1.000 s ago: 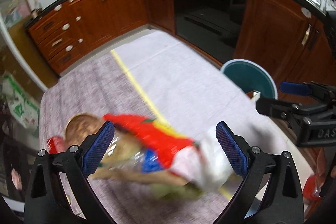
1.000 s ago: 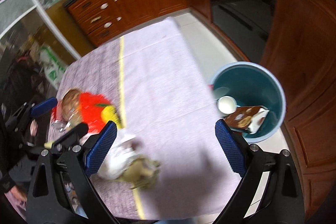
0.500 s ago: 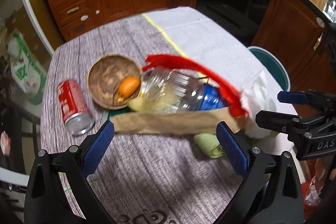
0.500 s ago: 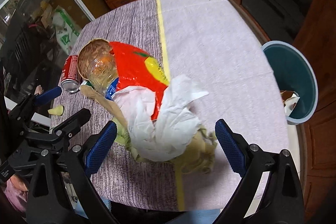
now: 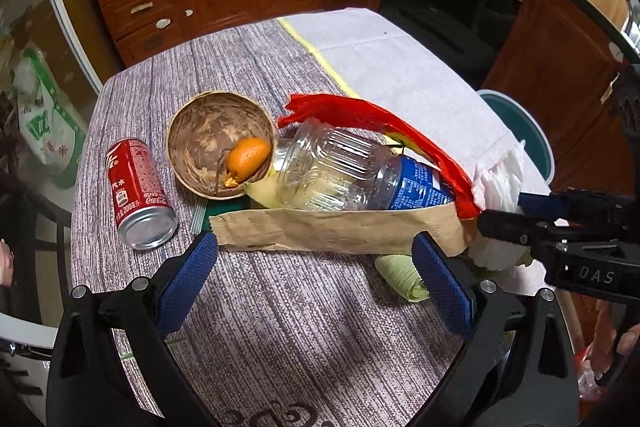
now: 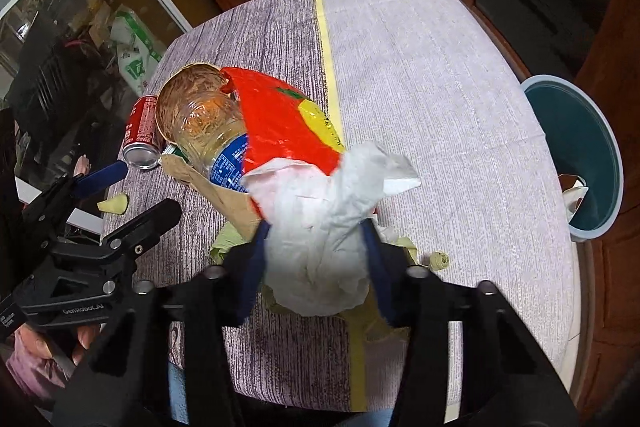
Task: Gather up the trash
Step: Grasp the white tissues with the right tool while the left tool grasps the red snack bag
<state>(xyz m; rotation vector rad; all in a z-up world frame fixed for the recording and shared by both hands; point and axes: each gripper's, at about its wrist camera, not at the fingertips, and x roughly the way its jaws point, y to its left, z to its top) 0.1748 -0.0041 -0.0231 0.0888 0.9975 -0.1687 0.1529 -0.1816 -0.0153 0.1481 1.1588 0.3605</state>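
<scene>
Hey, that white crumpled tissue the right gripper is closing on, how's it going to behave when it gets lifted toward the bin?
The white tissue looks soft and crumpled, so it will probably squash between the right gripper pads rather than resist. It seems very light, likely lifting easily. Its loose upper flap may flop or drag against the red wrapper it overlaps.

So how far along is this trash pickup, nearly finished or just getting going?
Early on. The teal bin beside the table already holds some scraps. The right claw is shut on the white crumpled paper. The left claw is open and empty. Left on the table: soda can, plastic jar, red bag, brown paper bag.
</scene>
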